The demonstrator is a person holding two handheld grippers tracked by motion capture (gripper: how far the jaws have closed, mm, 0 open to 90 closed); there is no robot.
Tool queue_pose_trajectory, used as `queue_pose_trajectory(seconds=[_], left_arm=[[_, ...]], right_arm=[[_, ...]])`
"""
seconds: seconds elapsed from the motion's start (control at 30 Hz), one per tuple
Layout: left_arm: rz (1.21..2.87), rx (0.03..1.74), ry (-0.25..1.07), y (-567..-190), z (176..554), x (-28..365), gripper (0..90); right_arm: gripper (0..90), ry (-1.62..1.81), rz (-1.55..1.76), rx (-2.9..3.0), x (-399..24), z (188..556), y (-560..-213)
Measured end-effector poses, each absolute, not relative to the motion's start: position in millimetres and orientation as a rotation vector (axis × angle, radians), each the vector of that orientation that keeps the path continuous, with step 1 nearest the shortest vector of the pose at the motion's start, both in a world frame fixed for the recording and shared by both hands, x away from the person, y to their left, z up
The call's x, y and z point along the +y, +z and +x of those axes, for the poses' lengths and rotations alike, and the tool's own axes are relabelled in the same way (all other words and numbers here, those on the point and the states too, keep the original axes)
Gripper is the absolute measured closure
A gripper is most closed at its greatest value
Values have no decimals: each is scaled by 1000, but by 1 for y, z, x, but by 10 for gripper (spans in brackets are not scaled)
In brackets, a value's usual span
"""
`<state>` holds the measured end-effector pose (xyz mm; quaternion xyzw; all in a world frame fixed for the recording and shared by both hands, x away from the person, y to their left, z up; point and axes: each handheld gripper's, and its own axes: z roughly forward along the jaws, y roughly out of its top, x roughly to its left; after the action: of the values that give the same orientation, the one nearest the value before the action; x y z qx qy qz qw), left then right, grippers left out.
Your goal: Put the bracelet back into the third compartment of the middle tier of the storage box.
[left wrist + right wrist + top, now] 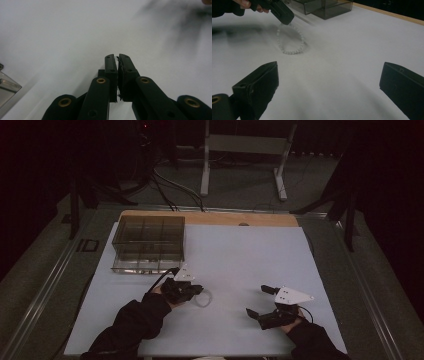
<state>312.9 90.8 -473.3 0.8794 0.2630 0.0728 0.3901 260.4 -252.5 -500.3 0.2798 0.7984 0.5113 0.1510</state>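
wooden table [260, 219] covered by white sheet [250, 255], wood strip bare along far edge. on the sheet: smoky clear compartment box [149, 243] at far left, pale bead bracelet [290, 40] near middle-left, lower part resting on the sheet

A dim room: grey floor [240, 185] behind the table [250, 255] (white-topped, wooden far edge), a white metal frame [245, 150] standing there.

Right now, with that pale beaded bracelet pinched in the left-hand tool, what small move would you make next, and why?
Probably lift the left gripper a little and carry it toward the smoky clear plastic compartment box. Its jaws are shut on the pale beaded bracelet, whose loop trails on the white table cover, and the box stands just beyond. The right gripper waits open.
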Motion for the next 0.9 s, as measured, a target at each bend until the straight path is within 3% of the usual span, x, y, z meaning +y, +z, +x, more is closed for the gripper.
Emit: queue_pose_trajectory(seconds=[0.9], left_arm=[[2217,619,152,-454,313,93,885]], right_arm=[[22,1468,808,2294,-253,261,-500]])
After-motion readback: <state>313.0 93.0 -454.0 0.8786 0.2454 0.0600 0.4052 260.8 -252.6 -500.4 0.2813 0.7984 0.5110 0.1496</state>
